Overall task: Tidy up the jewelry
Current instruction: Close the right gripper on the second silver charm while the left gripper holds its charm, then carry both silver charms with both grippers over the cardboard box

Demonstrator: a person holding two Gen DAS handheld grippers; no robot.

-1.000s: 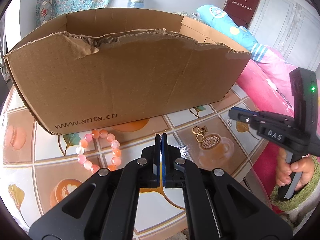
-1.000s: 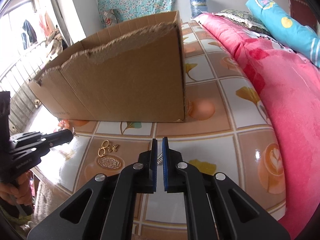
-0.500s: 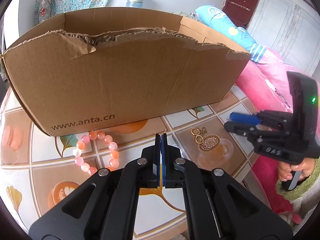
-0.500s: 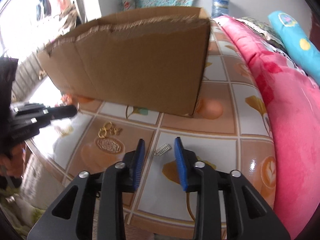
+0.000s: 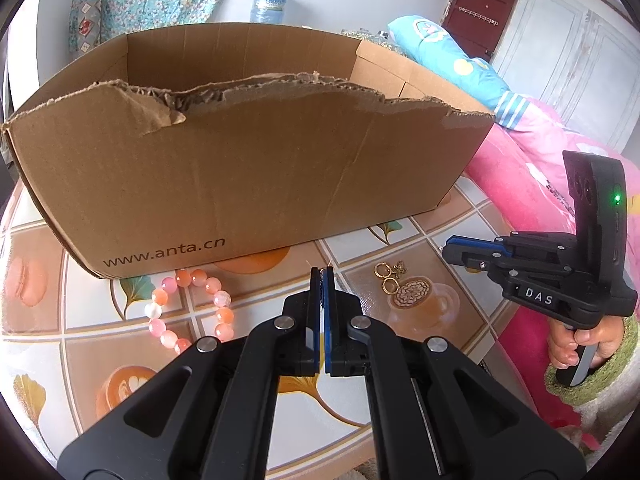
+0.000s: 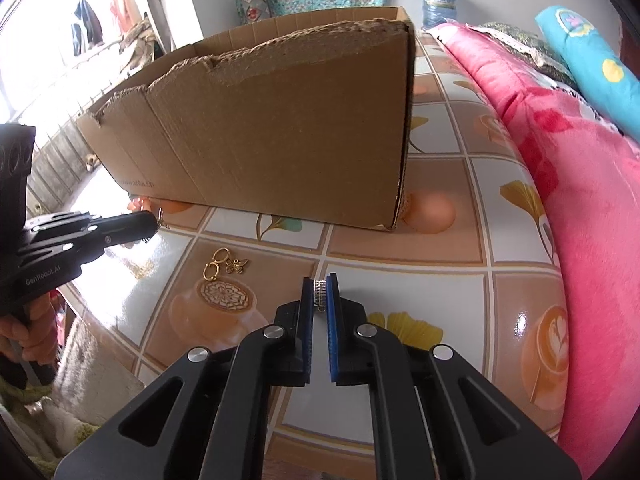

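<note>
The right claw (image 6: 319, 295) pinches a tiny silver clip (image 6: 319, 291) just above the desk (image 6: 400, 264), the left claw (image 5: 320, 276) is closed on nothing, so lift slowly over the box (image 6: 280, 140).

The left gripper (image 5: 321, 270) tilts downward with its blue-padded jaws pressed flat together, nothing visible between them. The right gripper (image 6: 320, 280) also tilts downward, jaws drawn in on a small silver piece (image 6: 319, 291) pinched near the pad tips. Behind each tool, a hand (image 5: 580, 340) wraps the grip at its rear, with a fuzzy green cuff (image 5: 624, 354) at the right wrist.
</note>
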